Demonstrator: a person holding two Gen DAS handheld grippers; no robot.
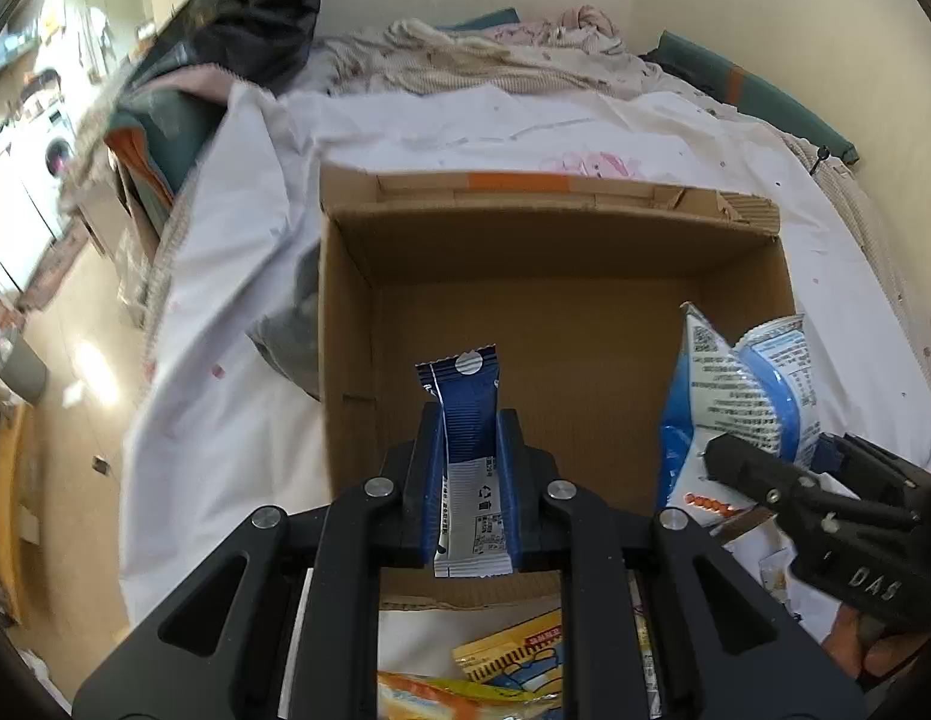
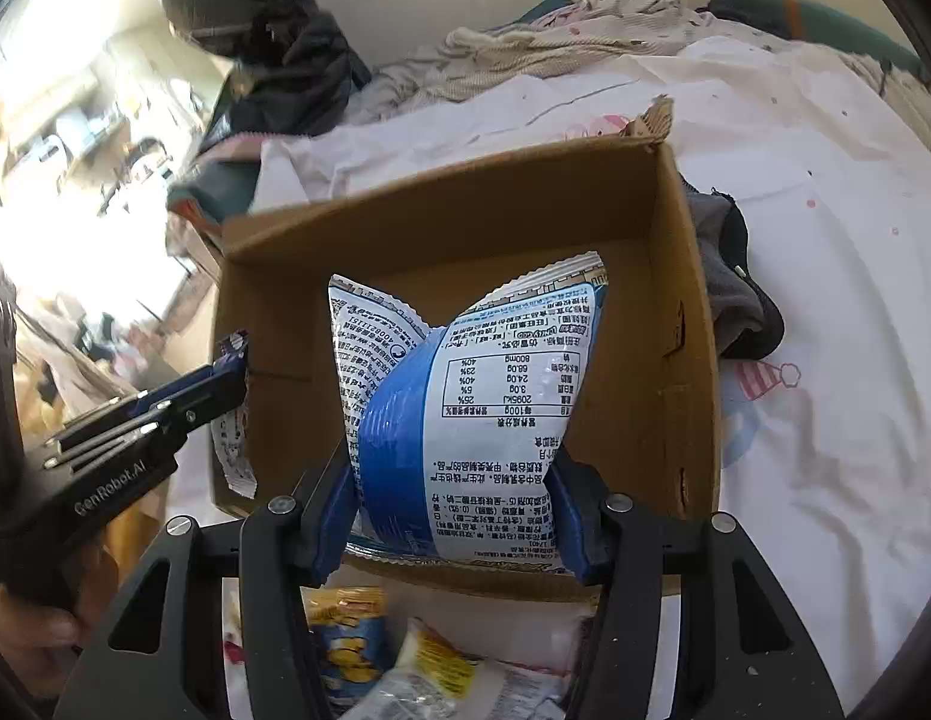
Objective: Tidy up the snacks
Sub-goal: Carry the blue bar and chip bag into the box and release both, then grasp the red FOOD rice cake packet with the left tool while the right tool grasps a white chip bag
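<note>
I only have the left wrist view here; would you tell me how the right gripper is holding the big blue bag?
Observer: The right gripper is shut on the blue and white bag, pads pressing its lower sides.
Operator: What lies to the right of the cardboard box?
Observer: A dark grey garment rests against the outside of the cardboard box.
Operator: What is under that bag?
Observer: A yellow and blue packet lies just in front of the box.
</note>
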